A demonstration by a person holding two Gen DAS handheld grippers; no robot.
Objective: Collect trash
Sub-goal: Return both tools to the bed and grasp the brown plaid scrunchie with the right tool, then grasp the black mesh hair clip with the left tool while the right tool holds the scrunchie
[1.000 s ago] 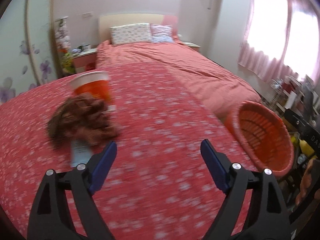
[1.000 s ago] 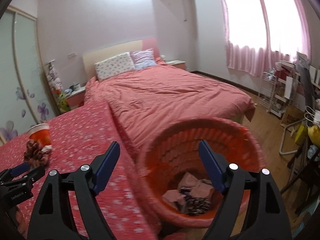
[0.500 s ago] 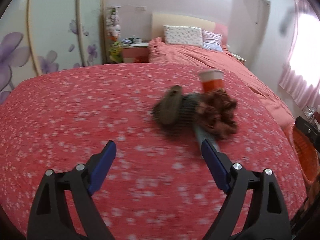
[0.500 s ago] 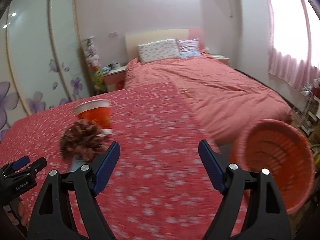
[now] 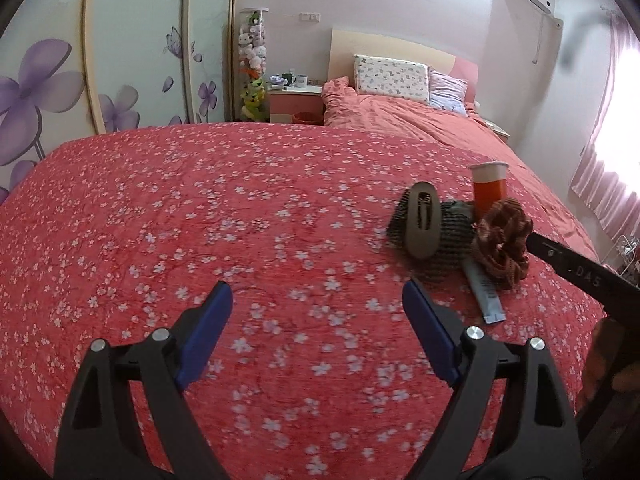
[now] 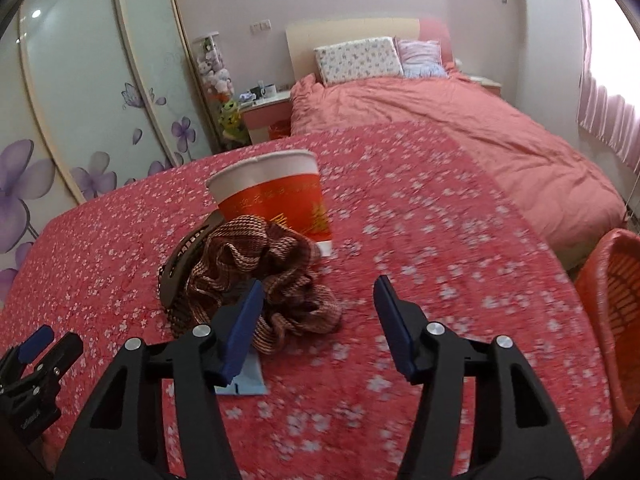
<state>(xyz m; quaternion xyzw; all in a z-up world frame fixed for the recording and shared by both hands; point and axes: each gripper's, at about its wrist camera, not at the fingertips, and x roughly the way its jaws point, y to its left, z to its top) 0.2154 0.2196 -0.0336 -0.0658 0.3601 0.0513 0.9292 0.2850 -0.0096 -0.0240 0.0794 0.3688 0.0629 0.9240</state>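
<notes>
The right gripper [image 6: 318,320], jaws closing on nothing, sits low in frame just right of one brown scrunchie [image 6: 260,280]. One paper cup [image 6: 276,200] stands upright behind it, contents unseen. One orange basket [image 6: 612,312] shows at right edge. The left gripper [image 5: 316,324] is spread, empty.

**Cloth, paper and plastic under my grippers**

I see a matt floral cloth cover [image 6: 420,240], a smooth paper cup [image 6: 276,196], a ribbed woven scrunchie [image 6: 260,272], a matt plastic hair clip [image 5: 422,220], a slick tube [image 5: 486,296] and a slatted plastic basket [image 6: 612,312].
</notes>
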